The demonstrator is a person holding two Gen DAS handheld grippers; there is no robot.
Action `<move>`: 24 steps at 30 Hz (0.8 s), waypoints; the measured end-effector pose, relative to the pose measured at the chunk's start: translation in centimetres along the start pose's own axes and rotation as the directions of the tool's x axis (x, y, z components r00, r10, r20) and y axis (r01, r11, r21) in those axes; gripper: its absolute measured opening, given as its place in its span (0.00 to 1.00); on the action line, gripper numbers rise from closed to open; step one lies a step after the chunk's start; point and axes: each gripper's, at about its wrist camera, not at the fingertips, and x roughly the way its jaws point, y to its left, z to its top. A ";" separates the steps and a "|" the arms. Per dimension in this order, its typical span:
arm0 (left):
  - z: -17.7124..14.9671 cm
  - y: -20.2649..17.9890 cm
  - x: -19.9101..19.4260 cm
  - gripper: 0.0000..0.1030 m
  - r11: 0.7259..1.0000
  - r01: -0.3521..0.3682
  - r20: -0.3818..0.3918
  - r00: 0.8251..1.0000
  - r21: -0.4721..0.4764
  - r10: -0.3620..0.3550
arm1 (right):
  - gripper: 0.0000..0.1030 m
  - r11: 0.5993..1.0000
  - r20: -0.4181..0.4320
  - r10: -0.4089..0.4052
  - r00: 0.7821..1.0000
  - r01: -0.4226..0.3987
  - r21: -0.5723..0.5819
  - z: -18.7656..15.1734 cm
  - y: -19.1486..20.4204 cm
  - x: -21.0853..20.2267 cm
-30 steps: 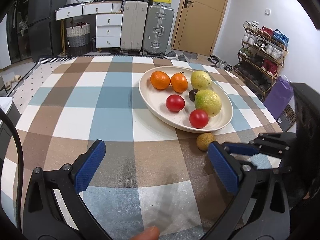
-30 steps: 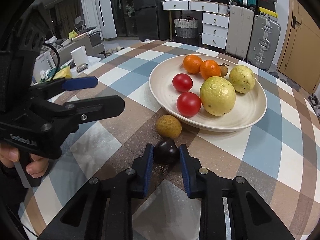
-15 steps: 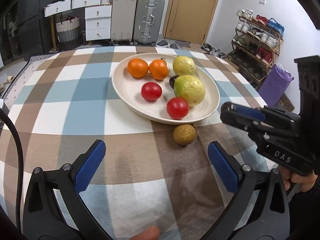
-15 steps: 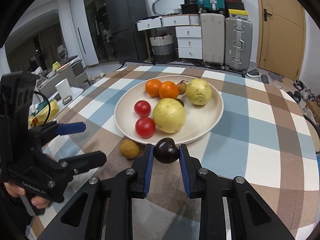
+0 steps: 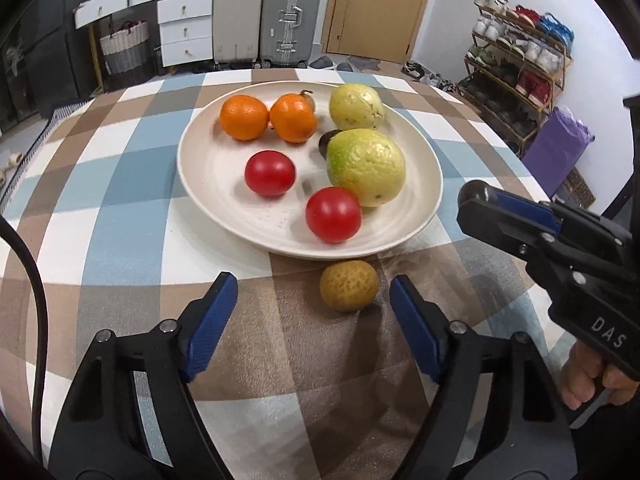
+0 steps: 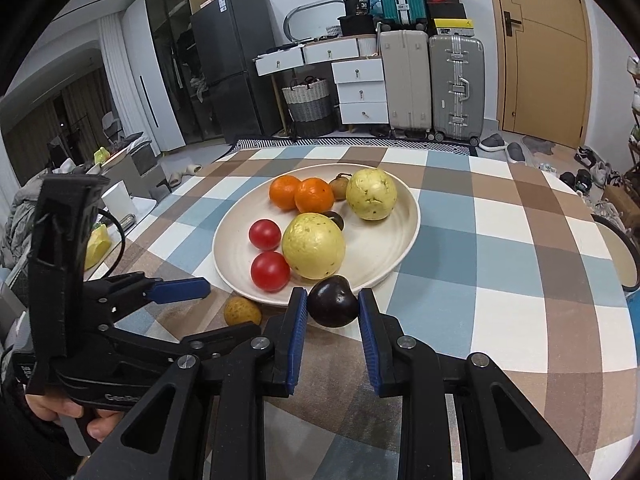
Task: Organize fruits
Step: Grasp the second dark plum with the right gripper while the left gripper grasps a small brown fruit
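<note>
A cream plate (image 5: 208, 168) (image 6: 396, 248) on the checked tablecloth holds two oranges (image 5: 244, 117), two red tomatoes (image 5: 270, 173), two yellow-green guavas (image 5: 366, 166) and small dark fruits. A small tan-yellow fruit (image 5: 349, 285) (image 6: 242, 311) lies on the cloth just in front of the plate. My left gripper (image 5: 312, 308) is open, its blue pads either side of that fruit, a little short of it. My right gripper (image 6: 333, 304) is shut on a dark purple fruit (image 6: 333, 301), held above the plate's near edge.
The right gripper's body (image 5: 560, 248) shows at the right of the left wrist view; the left gripper (image 6: 120, 300) shows at the left of the right wrist view. Suitcases (image 6: 432, 88), drawers and a shoe rack (image 5: 520, 52) stand beyond the table.
My right gripper has lifted the dark purple fruit off the cloth and carried it toward the plate's near edge. My left gripper has moved in toward the tan fruit and its jaws have narrowed.
</note>
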 end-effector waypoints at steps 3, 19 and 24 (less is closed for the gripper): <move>-0.2 -0.4 -0.1 0.67 1.000 0.008 0.007 1.000 0.018 -0.008 | 0.26 1.000 -0.001 -0.001 1.000 0.001 -0.001 0.0 0.1 0.0; -0.9 -0.3 -1.1 0.26 0.996 0.085 0.037 0.996 0.042 -0.086 | 0.26 1.000 -0.004 -0.009 1.000 0.009 0.010 -0.2 -0.4 0.3; -1.3 -0.3 -2.0 0.26 0.994 0.097 0.070 0.993 0.049 -0.100 | 0.26 1.000 0.002 -0.007 1.000 0.007 0.014 -0.2 -0.5 0.2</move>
